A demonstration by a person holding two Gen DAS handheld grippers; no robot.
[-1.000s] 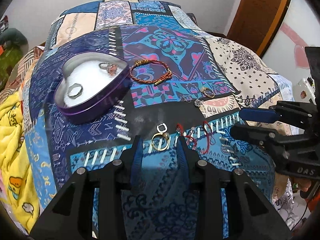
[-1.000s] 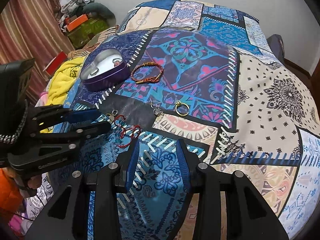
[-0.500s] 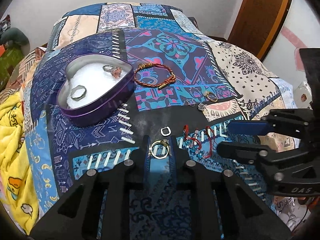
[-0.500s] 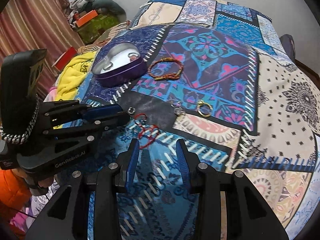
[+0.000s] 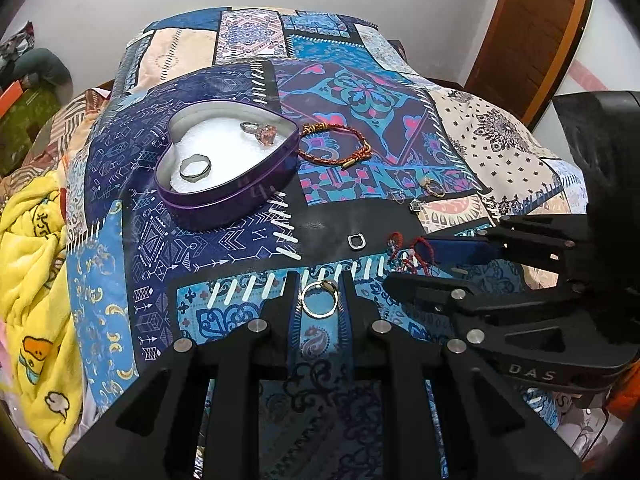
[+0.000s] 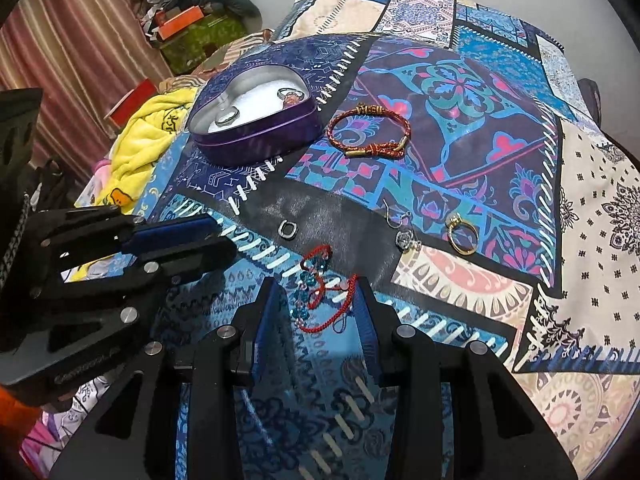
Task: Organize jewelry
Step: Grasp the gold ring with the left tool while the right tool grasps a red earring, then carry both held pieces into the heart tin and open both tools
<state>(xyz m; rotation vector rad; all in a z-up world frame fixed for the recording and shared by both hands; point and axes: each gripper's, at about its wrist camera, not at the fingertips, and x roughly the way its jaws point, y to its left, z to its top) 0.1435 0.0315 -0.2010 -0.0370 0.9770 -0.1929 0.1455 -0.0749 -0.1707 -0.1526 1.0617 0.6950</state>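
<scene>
My left gripper [image 5: 319, 280] is shut on a gold ring [image 5: 319, 299], held between its fingers just above the bedspread. A purple heart-shaped tin [image 5: 224, 200] lies ahead to the left, with a silver band [image 5: 195, 167] and a pink-stone ring [image 5: 262, 133] inside. My right gripper [image 6: 318, 288] is open, its fingers on either side of a red cord bracelet with blue beads [image 6: 320, 292]. A small silver ring [image 6: 287, 228], an orange braided bracelet [image 6: 370, 131], a silver earring [image 6: 404, 232] and a gold ring [image 6: 462, 236] lie on the cover.
A patchwork bedspread [image 5: 360, 100] covers the bed. A yellow blanket [image 5: 28, 260] lies bunched at the left edge. A brown door [image 5: 532, 28] stands at the back right. Boxes and clutter [image 6: 192, 28] sit beyond the bed on the left.
My left gripper closed on the gold ring and lifted it slightly. My right gripper moved forward until its open fingers straddle the red bead bracelet.
</scene>
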